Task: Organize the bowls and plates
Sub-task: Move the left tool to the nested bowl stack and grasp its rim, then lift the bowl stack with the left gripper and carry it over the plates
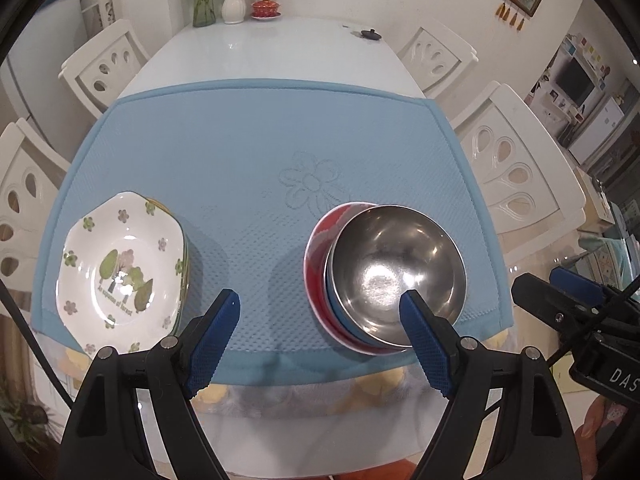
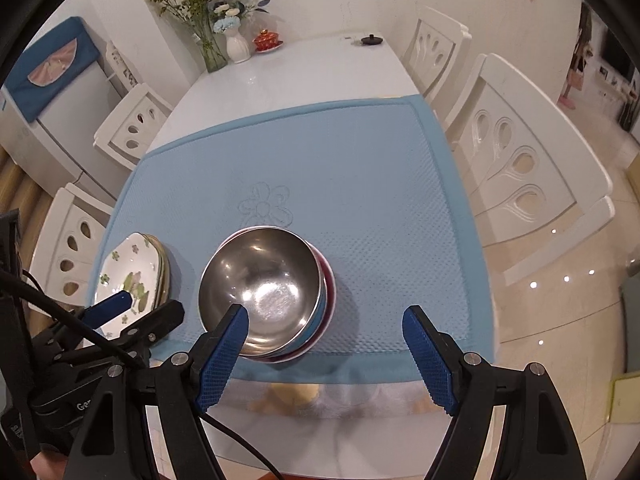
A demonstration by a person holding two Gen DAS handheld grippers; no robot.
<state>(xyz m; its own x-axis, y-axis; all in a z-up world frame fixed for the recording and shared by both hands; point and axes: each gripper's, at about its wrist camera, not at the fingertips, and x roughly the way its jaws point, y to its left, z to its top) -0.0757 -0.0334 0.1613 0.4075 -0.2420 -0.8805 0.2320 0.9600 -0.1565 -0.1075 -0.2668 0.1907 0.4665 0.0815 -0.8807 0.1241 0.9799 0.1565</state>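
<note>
On the blue mat (image 1: 248, 148), a steel bowl (image 1: 396, 268) is nested atop a stack of bowls, with a stack of floral plates (image 1: 120, 268) well apart. The left gripper (image 1: 322, 308) and right gripper (image 2: 326, 322) are held wide, empty. Only the right-wrist view shows a blue-covered fridge (image 2: 48, 92).

A home dining room: white table (image 1: 260, 52), carved chairs (image 1: 516, 168), flower vases (image 1: 233, 6).

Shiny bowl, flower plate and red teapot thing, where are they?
Shiny bowl (image 2: 260, 280), right wrist view, inside bottom.
Flower plate (image 1: 120, 268), left wrist view, middle with the trees.
Red lidded cup (image 1: 265, 6), left wrist view, its body.
</note>
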